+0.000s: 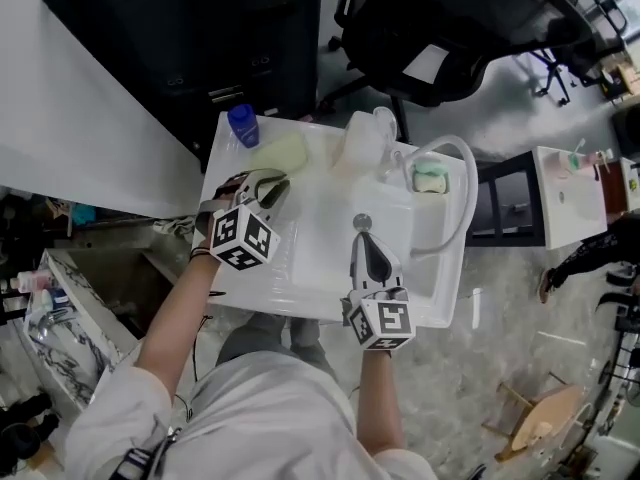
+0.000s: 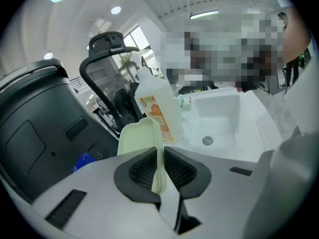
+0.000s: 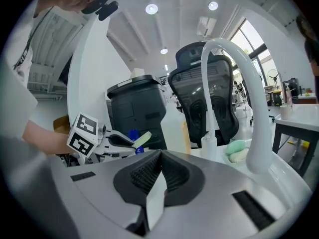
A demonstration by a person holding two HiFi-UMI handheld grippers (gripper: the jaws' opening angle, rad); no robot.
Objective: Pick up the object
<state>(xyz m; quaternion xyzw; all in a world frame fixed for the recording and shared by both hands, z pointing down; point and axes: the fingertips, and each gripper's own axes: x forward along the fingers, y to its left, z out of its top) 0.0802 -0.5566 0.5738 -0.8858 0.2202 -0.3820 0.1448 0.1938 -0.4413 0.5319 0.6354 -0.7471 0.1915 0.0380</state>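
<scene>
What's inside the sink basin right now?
Only the drain shows in the sink basin; its near part is covered by the right gripper in the head view.

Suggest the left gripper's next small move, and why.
Probably lift the left gripper straight up: its jaws are shut on the edge of the pale green pad, and the orange-labelled bottle stands just beyond it, so pushing forward risks a bump.

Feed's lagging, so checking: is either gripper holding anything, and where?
Left gripper clamps the pale green lid by its near edge; right gripper is shut, empty.
</scene>
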